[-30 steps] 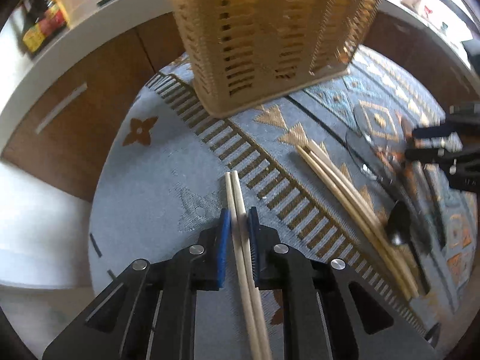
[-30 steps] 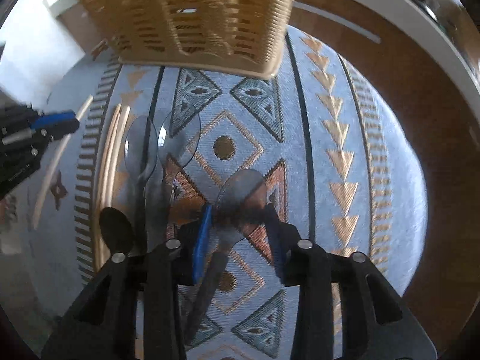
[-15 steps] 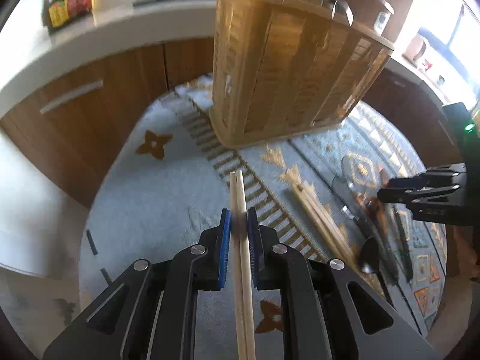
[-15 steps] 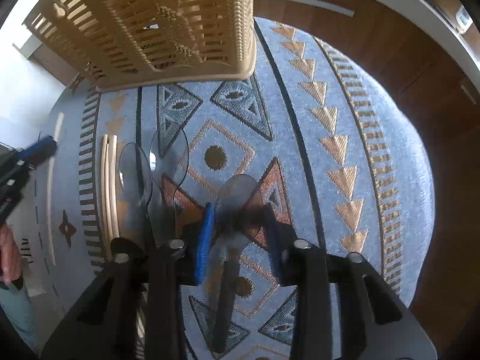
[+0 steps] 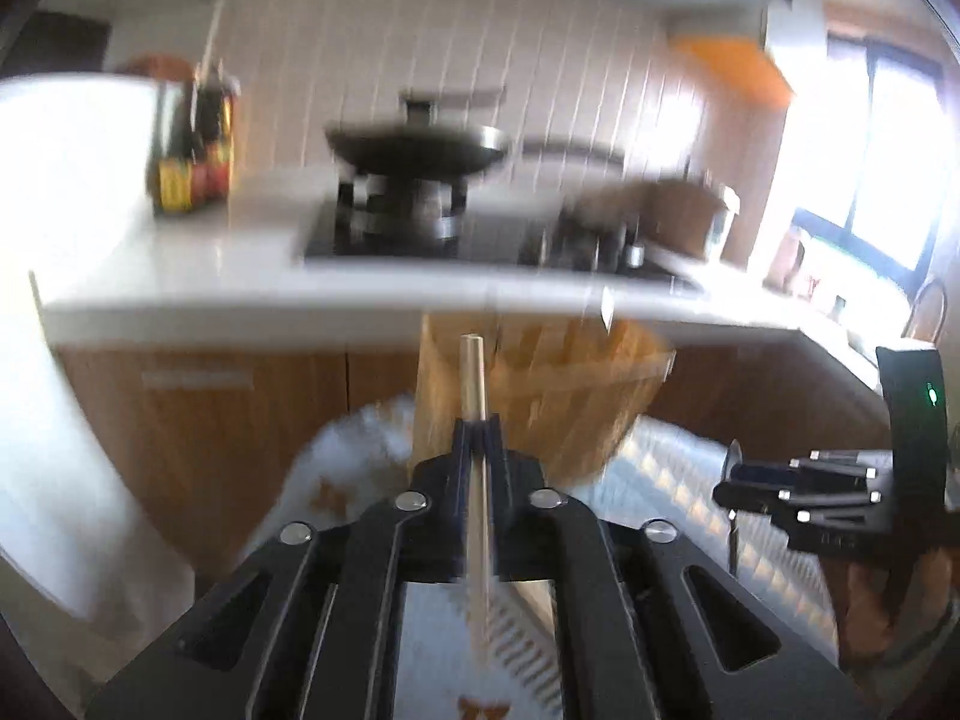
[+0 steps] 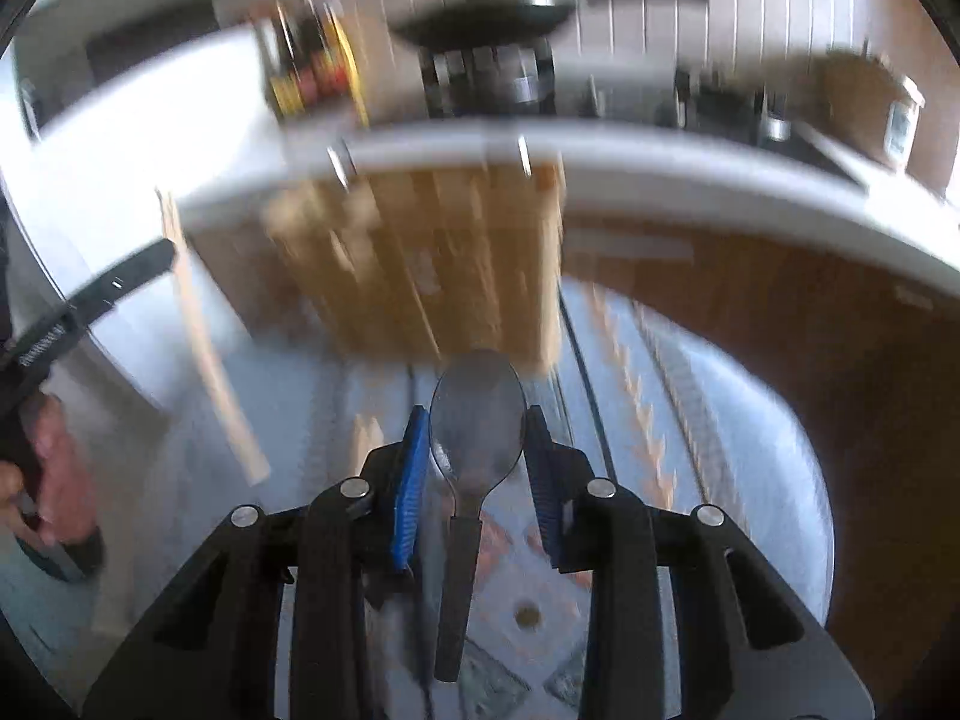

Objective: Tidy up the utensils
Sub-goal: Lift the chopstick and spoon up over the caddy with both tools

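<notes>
- the left gripper [image 5: 477,438] is pressed together on a pair of chopsticks [image 5: 471,381], which are held lifted and pointed toward the slatted utensil holder [image 5: 540,396] standing on the patterned mat [image 5: 678,474].
- the right gripper [image 6: 477,450] is seen with a dark spoon [image 6: 477,420] between its blue pads [image 6: 411,480]; the bowl fills the gap, but whether it is truly pinched or only cradled cannot be told.
- a slip of the spoon is judged the chief risk: a rounded, smooth bowl gives the pads little flat surface to bear on.
- the chopsticks could twist or slide apart, since a short stretch only is gripped and much length hangs behind.
- both views are blurred, so a compartment could easily be missed and the holder's rim struck.
- the two grippers are near each other; a clash over the holder is possible.
- behind the holder, a white counter [image 5: 240,288], a pan on the stove [image 5: 414,144] and sauce bottles [image 5: 192,150] are seen; none stands in the way.
</notes>
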`<state>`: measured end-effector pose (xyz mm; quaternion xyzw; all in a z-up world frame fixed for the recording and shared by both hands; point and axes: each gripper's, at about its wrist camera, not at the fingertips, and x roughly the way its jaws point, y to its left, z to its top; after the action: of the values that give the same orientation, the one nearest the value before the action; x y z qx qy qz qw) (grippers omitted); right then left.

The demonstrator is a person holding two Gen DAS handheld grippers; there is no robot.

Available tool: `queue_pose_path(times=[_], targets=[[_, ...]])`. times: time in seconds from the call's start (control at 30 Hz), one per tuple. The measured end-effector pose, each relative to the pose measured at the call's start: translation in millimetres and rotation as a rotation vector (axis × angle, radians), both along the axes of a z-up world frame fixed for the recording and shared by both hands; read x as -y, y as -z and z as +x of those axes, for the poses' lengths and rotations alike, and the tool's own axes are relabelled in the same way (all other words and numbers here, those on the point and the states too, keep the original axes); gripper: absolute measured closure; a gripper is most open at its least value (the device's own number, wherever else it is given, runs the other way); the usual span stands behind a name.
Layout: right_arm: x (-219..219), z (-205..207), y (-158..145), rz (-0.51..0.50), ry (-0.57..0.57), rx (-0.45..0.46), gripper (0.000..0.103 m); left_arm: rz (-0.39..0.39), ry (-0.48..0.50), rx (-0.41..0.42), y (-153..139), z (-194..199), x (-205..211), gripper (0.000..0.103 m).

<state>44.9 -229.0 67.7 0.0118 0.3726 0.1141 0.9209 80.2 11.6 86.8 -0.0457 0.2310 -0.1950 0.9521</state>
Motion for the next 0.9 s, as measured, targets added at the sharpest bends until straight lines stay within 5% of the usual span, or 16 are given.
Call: queue_pose_path(times=[0.13,0.5,0.7,0.9], targets=[[-7.7,1.8,-42.1,0.067,-0.019,0.166,0.074,-0.063,-0.009,0.124,-41.0,-2.7,4.9,0.101],[-12.7,43.3,-119.3,0.033,0.108,0.537,0.074,-0.241,-0.006,0.300,-100.3,26.3,17.8,0.101],[2.9,77.0,-105.1,0.019,0.196,0.608,0.074,-0.260,-0.014,0.320,-82.6,57.4,41.8,0.101],[6.4,97.2,-71.4,-0.035,0.211,0.595,0.074,-0.185,-0.025,0.267,-39.2,84.1,63.8,0.101]])
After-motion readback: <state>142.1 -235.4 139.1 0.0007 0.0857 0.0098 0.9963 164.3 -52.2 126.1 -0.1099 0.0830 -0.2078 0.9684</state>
